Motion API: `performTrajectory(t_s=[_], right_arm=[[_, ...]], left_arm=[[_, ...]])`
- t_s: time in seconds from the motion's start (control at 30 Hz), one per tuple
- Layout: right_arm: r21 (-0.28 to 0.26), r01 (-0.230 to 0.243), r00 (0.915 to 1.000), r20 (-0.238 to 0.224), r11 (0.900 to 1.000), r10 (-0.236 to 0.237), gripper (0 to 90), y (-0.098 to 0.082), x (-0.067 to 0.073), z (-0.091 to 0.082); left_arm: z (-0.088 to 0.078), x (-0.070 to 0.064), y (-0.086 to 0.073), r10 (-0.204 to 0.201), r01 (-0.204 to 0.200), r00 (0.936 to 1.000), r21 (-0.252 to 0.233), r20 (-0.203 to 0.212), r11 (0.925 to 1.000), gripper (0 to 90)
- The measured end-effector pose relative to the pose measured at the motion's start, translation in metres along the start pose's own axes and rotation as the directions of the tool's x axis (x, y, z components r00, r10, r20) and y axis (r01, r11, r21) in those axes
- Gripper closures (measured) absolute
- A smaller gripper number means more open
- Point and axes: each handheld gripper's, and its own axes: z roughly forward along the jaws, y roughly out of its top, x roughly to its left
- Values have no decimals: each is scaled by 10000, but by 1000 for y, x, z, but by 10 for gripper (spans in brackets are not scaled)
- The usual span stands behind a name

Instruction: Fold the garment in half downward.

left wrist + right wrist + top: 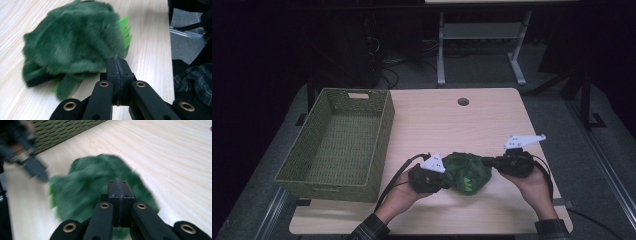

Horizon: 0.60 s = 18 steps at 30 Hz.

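A green furry plush toy (pixel 468 172) with bright green spikes lies near the table's front edge, between my two grippers. My left gripper (pixel 448 176) meets its left side and my right gripper (pixel 486 161) its right side. In the left gripper view the jaws (pixel 117 61) are pressed flat together at the plush's (pixel 72 42) lower right edge, and no fur shows between the pads. The right gripper view has its jaws (pixel 118 182) shut too, over the blurred plush (pixel 95 185). The other gripper (pixel 35 168) is blurred at the plush's far side.
An empty green woven basket (pixel 379 132) stands on the left part of the light wooden table (pixel 452 125), and its wall (pixel 57 130) is in the right gripper view. A round cable hole (pixel 463 101) sits near the far edge. A person's forearms enter from below.
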Motion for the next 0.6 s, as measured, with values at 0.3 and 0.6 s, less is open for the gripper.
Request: performTrajectory(t_s=[0.3,0.6], right_arm=[[465,-296,9996,42,9985,294,899,21,-31,35],[1006,-704,9968,-312,9924,739,899,22,-52,67]], left_arm=[[26,-17,11,409,-422,9970,187,654,9989,897],[52,-9,6,281,-304,9990,680,340,9972,897]])
